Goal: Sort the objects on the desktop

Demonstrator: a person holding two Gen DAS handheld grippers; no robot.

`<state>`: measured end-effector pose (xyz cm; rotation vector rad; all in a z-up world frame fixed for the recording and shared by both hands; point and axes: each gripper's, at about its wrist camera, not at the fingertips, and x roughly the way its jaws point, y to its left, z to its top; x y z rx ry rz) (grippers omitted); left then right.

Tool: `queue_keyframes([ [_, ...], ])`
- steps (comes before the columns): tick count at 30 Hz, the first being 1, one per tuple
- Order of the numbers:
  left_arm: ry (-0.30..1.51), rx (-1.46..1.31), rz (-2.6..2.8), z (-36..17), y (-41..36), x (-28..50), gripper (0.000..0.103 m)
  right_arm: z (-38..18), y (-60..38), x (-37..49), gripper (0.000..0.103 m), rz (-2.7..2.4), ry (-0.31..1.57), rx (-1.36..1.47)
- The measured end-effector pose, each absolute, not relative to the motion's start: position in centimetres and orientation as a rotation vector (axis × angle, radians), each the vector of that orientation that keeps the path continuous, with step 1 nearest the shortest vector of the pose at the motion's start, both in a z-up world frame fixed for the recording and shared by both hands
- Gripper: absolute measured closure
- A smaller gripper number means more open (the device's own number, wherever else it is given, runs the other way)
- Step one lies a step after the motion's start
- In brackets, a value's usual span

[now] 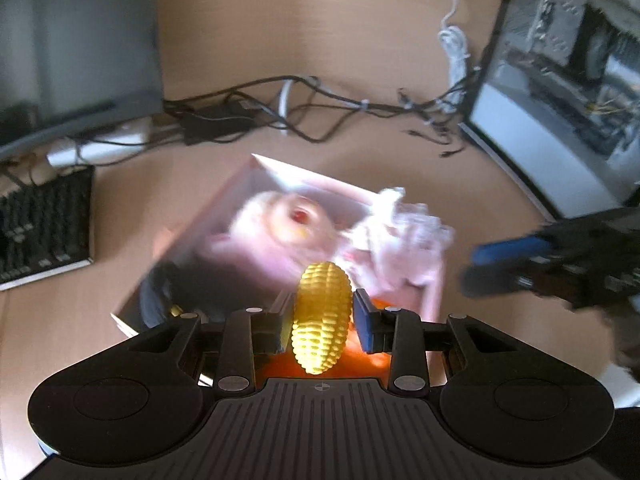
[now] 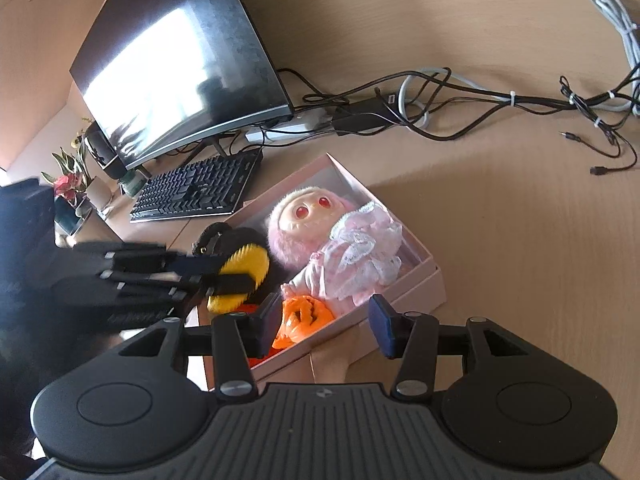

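1. left tool (image 1: 321, 314): black body with a ribbed grey centre plate, two round black discs at its sides and silver screw heads on the linkage arms.
2. right tool (image 2: 325, 322): same black build.
3. fingers (image 2: 382, 326) carry dark blue pads.

Office desk: curved monitor (image 2: 180, 68), keyboard (image 2: 196, 188), tangled cables (image 2: 440, 96).

The box (image 2: 434, 276) is crowded: a doll (image 2: 320, 236) and an orange pumpkin (image 2: 300, 316) fill it. Right of it the counter (image 2: 520, 240) lies bare. Far back, cables (image 2: 460, 100), keyboard (image 2: 196, 192) and monitor (image 2: 180, 60) block passage; the box's near-left corner is probably occupied too.
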<state>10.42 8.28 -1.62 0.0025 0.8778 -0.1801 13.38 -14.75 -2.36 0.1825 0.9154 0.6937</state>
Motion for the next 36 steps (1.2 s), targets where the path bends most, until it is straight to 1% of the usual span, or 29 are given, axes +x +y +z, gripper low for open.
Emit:
queue_keyframes([
  [5, 0.898, 0.021, -0.143, -2.4, 8.5, 11.9, 0.065, -2.6, -15.5, 13.1, 0.054, 0.671, 0.917, 0.192],
  [7, 0.907, 0.001, -0.147, -2.6, 8.6, 12.0, 0.059, -2.7, -15.7, 13.0, 0.054, 0.663, 0.92, 0.197],
  [12, 0.922, -0.005, -0.178, -2.6, 8.1, 11.1, 0.049, -3.1, -16.2, 12.9, 0.053, 0.645, 0.928, 0.21],
  [17, 0.933, 0.053, -0.156, -3.1, 7.7, 10.6, 0.048, -3.4, -16.2, 13.0, 0.053, 0.642, 0.932, 0.22],
  [26, 0.894, 0.278, -0.138, -4.1, 4.7, 11.3, 0.052, -3.8, -16.6, 12.3, 0.052, 0.642, 0.934, 0.243],
  [30, 0.903, 0.316, -0.154, -4.4, 4.4, 11.7, 0.055, -4.2, -17.2, 12.2, 0.051, 0.63, 0.935, 0.264],
  [33, 0.919, 0.315, -0.163, -4.6, 4.8, 11.8, 0.063, -4.4, -17.6, 12.2, 0.051, 0.625, 0.927, 0.286],
  [34, 0.923, 0.311, -0.161, -4.6, 4.9, 11.8, 0.07, -4.5, -17.8, 12.2, 0.051, 0.624, 0.924, 0.295],
  [36, 0.935, 0.284, -0.146, -4.2, 5.5, 11.9, 0.071, -4.7, -18.1, 12.3, 0.051, 0.624, 0.918, 0.312],
])
